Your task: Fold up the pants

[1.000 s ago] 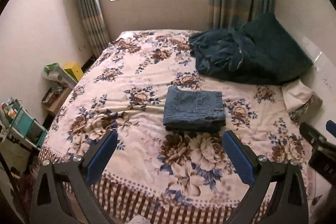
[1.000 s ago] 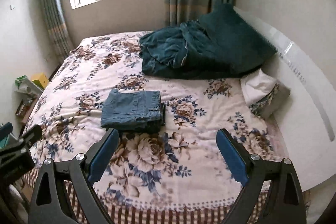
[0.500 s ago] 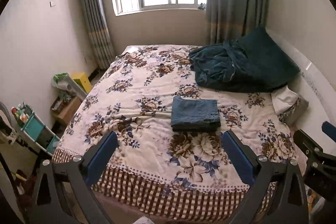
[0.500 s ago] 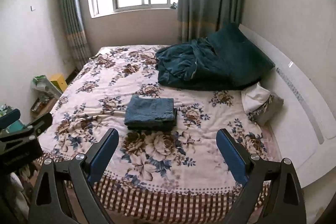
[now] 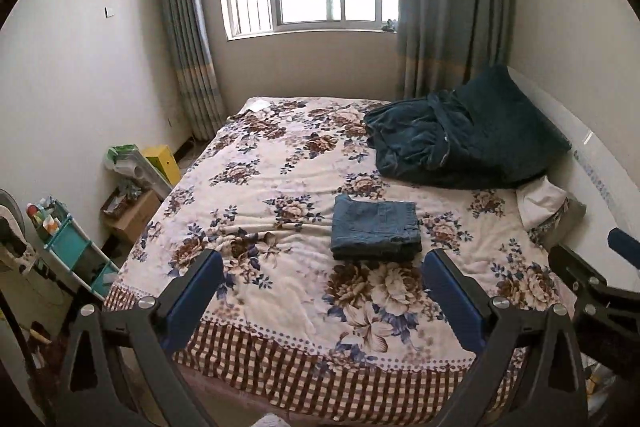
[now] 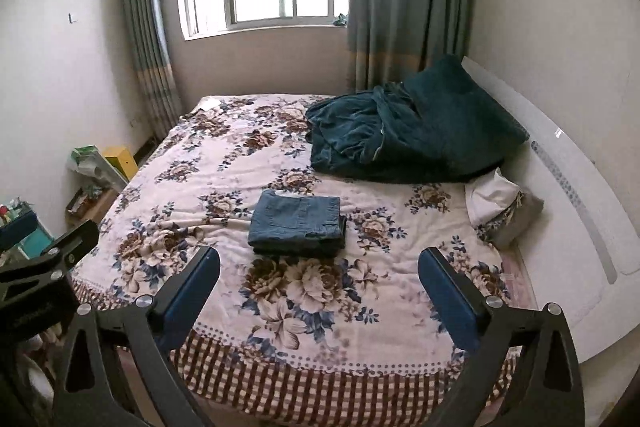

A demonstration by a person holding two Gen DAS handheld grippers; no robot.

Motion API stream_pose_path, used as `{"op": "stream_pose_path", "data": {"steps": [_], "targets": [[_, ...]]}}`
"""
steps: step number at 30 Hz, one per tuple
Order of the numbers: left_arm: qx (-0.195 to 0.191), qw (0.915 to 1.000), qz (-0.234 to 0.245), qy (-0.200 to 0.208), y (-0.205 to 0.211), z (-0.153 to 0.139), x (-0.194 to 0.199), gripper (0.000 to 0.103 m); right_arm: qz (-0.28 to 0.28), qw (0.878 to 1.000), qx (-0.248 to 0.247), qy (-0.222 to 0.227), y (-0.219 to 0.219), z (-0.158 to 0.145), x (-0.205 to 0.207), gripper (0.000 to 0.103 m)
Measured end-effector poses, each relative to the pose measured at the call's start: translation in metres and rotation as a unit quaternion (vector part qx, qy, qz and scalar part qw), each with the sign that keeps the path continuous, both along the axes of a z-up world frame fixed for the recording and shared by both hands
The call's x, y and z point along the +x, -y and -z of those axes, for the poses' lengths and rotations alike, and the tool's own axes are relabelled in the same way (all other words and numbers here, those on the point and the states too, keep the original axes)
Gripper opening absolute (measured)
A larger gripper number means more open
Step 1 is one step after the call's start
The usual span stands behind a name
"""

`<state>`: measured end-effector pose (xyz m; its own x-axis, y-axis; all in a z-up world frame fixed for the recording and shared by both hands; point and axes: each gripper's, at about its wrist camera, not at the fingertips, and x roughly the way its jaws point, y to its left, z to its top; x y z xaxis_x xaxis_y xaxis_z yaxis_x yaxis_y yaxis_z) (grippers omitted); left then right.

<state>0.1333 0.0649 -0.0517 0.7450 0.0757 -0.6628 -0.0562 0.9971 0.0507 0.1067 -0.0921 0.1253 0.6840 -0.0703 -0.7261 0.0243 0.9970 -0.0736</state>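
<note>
Folded denim pants (image 5: 375, 228) lie near the middle of a floral bedspread (image 5: 280, 267), well apart from the left gripper (image 5: 322, 291) and right gripper (image 6: 319, 287), both spread wide and empty; no writing is legible.

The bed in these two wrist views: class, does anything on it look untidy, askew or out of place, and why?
The folded jeans lie neat and square on the floral bedspread. The one untidy thing is the dark teal blanket, left crumpled in a heap near the headboard. Both grippers, left and right, are open and empty.
</note>
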Motion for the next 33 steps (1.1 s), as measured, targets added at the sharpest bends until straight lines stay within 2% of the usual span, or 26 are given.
{"op": "stream_pose_path", "data": {"steps": [3,19,25,33], "targets": [[0.015,0.9999,-0.006,-0.002,0.003,0.006,0.01,0.103,0.008,1.0,-0.007,0.001,0.0,0.005,0.013,0.101],[0.02,0.9992,-0.004,-0.035,0.01,0.042,0.07,0.103,0.05,0.998,-0.012,-0.03,0.015,0.059,0.09,0.101],[0.019,0.9989,-0.008,-0.041,0.007,0.047,0.078,0.103,0.055,0.997,-0.014,-0.042,0.016,0.076,0.101,0.102],[0.015,0.9988,-0.015,-0.043,0.001,0.05,0.081,0.103,0.054,0.998,-0.014,-0.043,0.015,0.082,0.1,0.102]]}}
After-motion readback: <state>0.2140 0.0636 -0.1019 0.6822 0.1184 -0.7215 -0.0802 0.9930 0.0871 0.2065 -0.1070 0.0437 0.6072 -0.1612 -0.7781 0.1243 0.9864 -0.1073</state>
